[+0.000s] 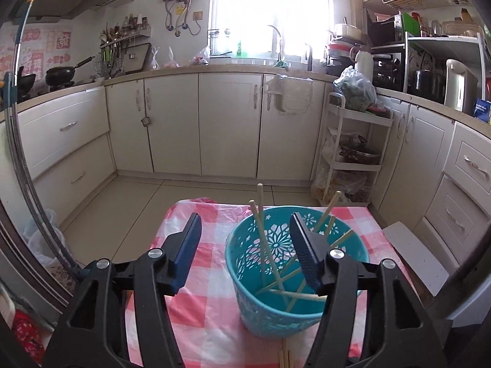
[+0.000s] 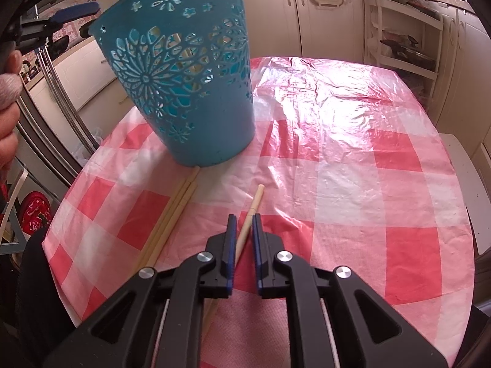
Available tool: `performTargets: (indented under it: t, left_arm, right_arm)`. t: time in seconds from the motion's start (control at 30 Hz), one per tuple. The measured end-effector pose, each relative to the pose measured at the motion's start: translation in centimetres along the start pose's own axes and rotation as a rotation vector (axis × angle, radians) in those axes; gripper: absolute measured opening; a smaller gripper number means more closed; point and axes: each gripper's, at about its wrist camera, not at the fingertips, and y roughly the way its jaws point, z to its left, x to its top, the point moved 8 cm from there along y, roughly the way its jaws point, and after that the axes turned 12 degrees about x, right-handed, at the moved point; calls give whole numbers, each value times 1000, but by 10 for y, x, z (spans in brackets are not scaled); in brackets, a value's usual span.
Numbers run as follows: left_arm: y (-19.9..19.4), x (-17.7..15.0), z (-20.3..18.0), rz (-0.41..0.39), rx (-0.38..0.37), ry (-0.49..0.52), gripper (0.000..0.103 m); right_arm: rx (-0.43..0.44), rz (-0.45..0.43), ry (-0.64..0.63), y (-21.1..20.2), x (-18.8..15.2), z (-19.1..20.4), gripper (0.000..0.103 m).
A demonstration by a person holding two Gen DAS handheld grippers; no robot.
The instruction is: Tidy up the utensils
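Kitchen cabinets (image 1: 230, 122) ring the far side of the room, and up close sits a small table under a pink-and-white checked cloth (image 2: 353, 184). On that cloth stands the teal basket (image 1: 276, 300), cut through with flower patterns, and it's already carrying a handful of pale chopsticks (image 1: 261, 230) that lean against its walls and poke above the rim.

Over to the left gripper (image 1: 245, 242): fingers spread wide, nothing between them, the right-hand finger hanging over the basket's open mouth and the left-hand one out over the cloth beside it.

Now the right gripper (image 2: 244, 230), angled down at the near part of the table. Its fingers sit close on either side of a single chopstick (image 2: 255, 202) lying on the cloth, a sliver of daylight showing on each side, so not quite clamped. That stick's far end points towards the basket.

Just left of it, a bundle of chopsticks (image 2: 172, 214) lies flat, far ends tucked against the basket's base. A person's hand (image 2: 7, 116) shows at the left edge.
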Motion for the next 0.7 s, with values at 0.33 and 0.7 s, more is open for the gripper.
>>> performTargets:
  t: [0.33, 0.7]
  left_arm:
    - [-35, -30, 31, 55, 14, 5, 86]
    - [-26, -95, 71, 207, 32, -46, 89]
  right_arm:
    - [-78, 20, -58, 6, 1, 9, 22]
    - [-29, 67, -103, 1, 5, 11, 6]
